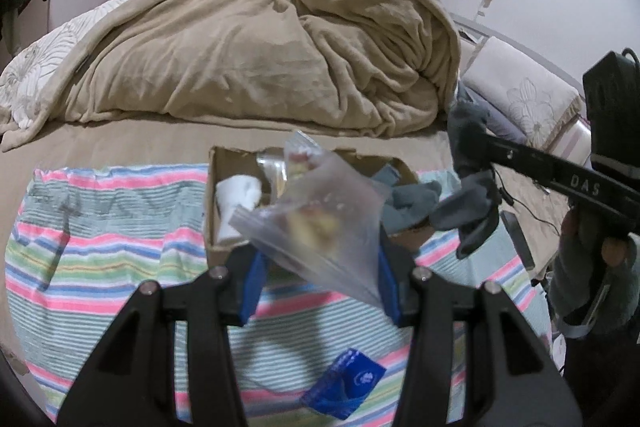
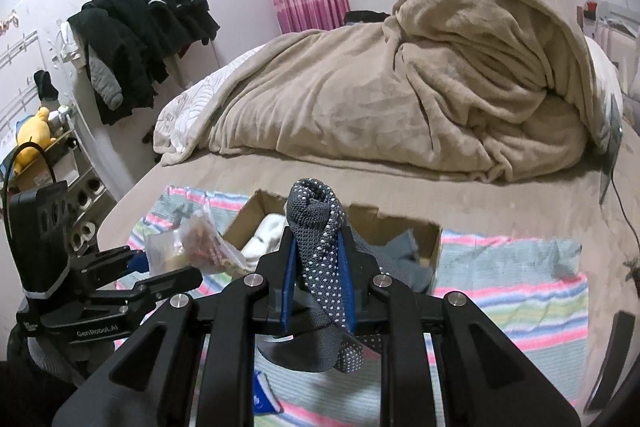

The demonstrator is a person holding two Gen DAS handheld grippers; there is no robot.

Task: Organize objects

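Observation:
A cardboard box [image 1: 214, 183] sits on a striped cloth [image 1: 100, 239] on the bed; it holds a white cloth [image 1: 236, 195] and grey fabric [image 1: 408, 203]. My left gripper [image 1: 320, 267] holds a clear zip bag with snacks [image 1: 320, 227] just above the box's near edge. My right gripper [image 2: 318, 267] is shut on a grey dotted sock [image 2: 320, 239], held above the box [image 2: 430, 239]. In the left wrist view the right gripper [image 1: 476, 163] and sock [image 1: 468, 211] hang at the box's right side. In the right wrist view the left gripper [image 2: 140, 267] holds the bag [image 2: 196, 247] left of the box.
A blue packet [image 1: 344, 383] lies on the striped cloth near me. A heaped beige blanket [image 1: 260, 55] fills the bed behind the box. Pillows [image 1: 520, 99] lie at the right. Dark clothes [image 2: 140, 27] hang at the left wall, above a shelf with a yellow toy [image 2: 34, 131].

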